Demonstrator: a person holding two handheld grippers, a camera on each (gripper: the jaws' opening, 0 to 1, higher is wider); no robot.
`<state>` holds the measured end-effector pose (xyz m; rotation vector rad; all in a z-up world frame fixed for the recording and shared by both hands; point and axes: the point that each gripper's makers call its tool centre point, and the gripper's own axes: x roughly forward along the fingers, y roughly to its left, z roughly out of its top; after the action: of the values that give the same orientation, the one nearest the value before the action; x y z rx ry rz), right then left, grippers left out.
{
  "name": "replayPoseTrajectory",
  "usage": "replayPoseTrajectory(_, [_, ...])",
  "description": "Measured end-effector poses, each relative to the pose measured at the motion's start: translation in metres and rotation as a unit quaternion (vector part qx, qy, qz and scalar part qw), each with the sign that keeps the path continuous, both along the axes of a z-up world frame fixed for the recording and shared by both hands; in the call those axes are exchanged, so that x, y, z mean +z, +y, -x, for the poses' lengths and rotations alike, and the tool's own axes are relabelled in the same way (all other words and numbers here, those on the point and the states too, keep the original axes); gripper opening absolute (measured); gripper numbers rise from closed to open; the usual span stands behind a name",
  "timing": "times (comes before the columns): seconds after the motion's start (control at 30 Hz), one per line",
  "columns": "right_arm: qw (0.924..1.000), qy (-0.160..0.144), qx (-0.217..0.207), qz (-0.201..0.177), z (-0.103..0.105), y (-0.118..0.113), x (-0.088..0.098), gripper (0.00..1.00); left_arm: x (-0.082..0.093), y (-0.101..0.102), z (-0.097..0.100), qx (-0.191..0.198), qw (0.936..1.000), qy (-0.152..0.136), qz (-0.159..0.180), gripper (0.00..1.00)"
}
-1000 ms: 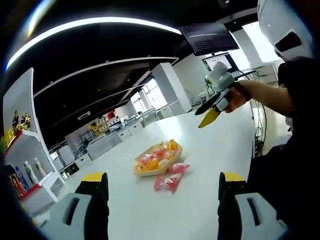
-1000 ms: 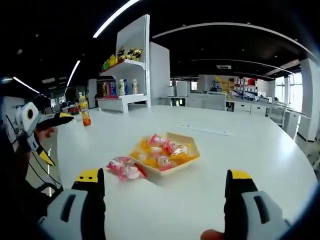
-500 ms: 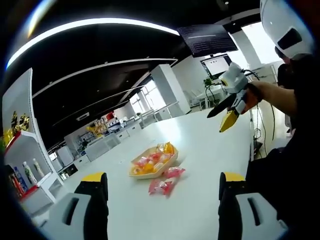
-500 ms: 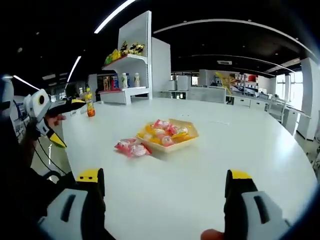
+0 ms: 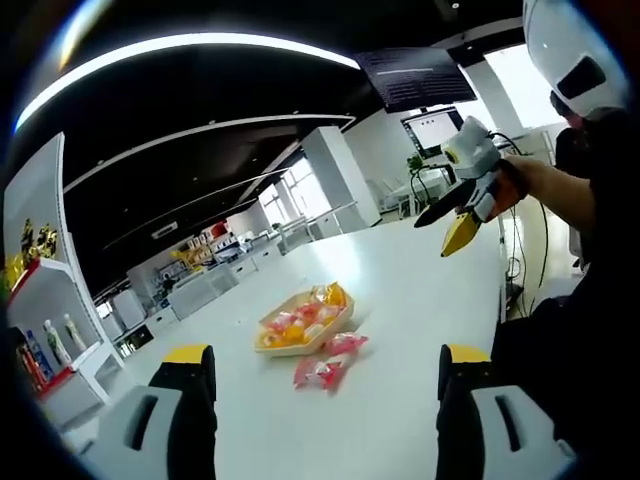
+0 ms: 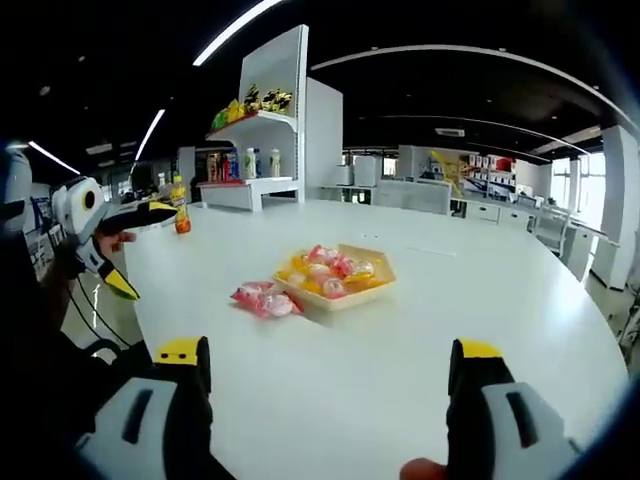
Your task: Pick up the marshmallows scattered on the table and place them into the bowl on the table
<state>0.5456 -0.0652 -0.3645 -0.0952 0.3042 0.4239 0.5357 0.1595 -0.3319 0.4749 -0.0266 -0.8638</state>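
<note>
With the right gripper and left gripper both held spread, empty and well back, the wrapped marshmallows lying just beside the filled bowl could be missed, or the bowl nudged, by a misjudged long reach.

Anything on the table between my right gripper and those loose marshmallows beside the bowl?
Nothing visible. Bare table runs from the right gripper to the marshmallows, which lie just left of the bowl.

Orange bottle stands at table's far edge, near white shelf unit stocked with goods.
</note>
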Motion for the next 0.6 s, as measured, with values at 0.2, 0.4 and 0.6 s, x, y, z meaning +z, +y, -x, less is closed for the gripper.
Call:
replayPoseTrajectory(0.2, [0.9999,0.001,-0.010,0.012,0.002,-0.009,0.001,0.93,-0.001,0.000,0.000,0.001,1.0000,0.001,-0.001,0.91])
replayPoseTrajectory(0.4, [0.9998,-0.002,-0.016,0.013,0.005,-0.014,0.006,0.93,-0.002,0.000,-0.002,0.003,1.0000,0.005,0.002,0.91])
replayPoseTrajectory(0.6, [0.9998,-0.009,-0.008,0.017,0.010,-0.010,0.012,0.93,0.001,-0.002,-0.001,-0.002,1.0000,0.001,0.005,0.91])
